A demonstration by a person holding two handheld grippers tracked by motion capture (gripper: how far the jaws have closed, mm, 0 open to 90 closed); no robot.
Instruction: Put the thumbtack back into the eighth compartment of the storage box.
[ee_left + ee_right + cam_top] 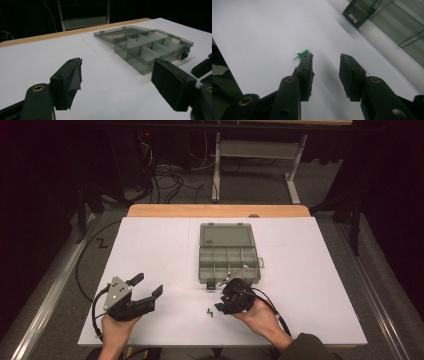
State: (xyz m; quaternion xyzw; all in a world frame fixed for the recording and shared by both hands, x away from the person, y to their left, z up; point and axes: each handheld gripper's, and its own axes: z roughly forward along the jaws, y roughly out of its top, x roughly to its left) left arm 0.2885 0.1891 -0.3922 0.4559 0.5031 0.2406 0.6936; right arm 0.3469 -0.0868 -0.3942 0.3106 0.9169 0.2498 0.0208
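Note:
Two green push pins (210, 312) lie on the white table sheet, just in front of the compartment box. My right gripper (219, 308) hovers low beside them, tilted toward the sheet. In the right gripper view it (325, 58) is open with nothing between its pads. One green push pin (302, 54) lies just outside the tip of the jaw on the left of that view. A second green bit peeks from behind that same jaw. My left gripper (148, 285) rests at the table's front left, wide open and empty (117, 67).
A translucent grey compartment box (202, 265) stands open mid-table, its lid (226, 235) folded back flat behind it. Its dividers (146, 51) and black latch (357, 12) show in the gripper views. A wooden table edge (220, 210) runs along the far side.

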